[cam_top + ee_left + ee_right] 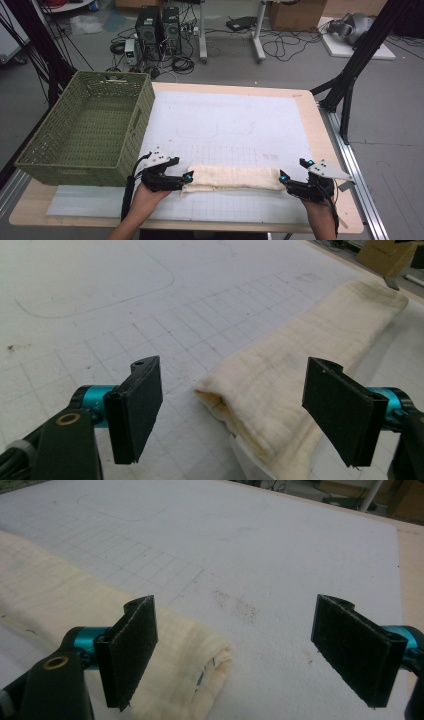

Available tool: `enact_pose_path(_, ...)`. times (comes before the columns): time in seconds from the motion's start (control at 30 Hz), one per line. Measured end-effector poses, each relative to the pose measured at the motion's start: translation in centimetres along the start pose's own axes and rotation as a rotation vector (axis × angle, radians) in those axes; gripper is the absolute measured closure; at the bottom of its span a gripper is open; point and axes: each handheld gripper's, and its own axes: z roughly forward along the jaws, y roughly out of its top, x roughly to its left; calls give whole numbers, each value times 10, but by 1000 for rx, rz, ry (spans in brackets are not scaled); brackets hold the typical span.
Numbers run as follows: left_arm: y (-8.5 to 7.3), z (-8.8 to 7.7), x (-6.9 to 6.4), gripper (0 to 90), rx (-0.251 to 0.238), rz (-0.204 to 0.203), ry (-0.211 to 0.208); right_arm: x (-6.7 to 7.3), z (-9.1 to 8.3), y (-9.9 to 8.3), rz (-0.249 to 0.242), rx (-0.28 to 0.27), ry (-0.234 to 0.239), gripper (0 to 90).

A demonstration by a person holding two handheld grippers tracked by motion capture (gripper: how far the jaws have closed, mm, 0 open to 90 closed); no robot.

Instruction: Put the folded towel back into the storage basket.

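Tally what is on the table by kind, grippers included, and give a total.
Folded cream towel: 1
Green woven basket: 1
White grid mat: 1
Hand-held grippers: 2, the left gripper and the right gripper, one at each end of the towel, both with jaws open
Total: 5

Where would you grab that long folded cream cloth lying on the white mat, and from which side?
Probably at its two short ends, coming in level from each side. The folded cream cloth lies flat as a long band; the left gripper and right gripper each face one end, jaws open. The layered end is thick enough to pinch.
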Motion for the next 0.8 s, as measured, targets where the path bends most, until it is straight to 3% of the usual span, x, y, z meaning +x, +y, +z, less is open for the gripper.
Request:
enact_pose_path(0.37,-6,13,-1,349,71,-25,21,1,4,-1,-12,17,16,171)
enact_pose_path(0.47,-9,18,-4,362,111,-7,33,1,4,-1,-11,19,17,171)
enact_pose_path(0.8,-9,21,-11,428,166,52,38,1,4,-2,-14,25,16,175)
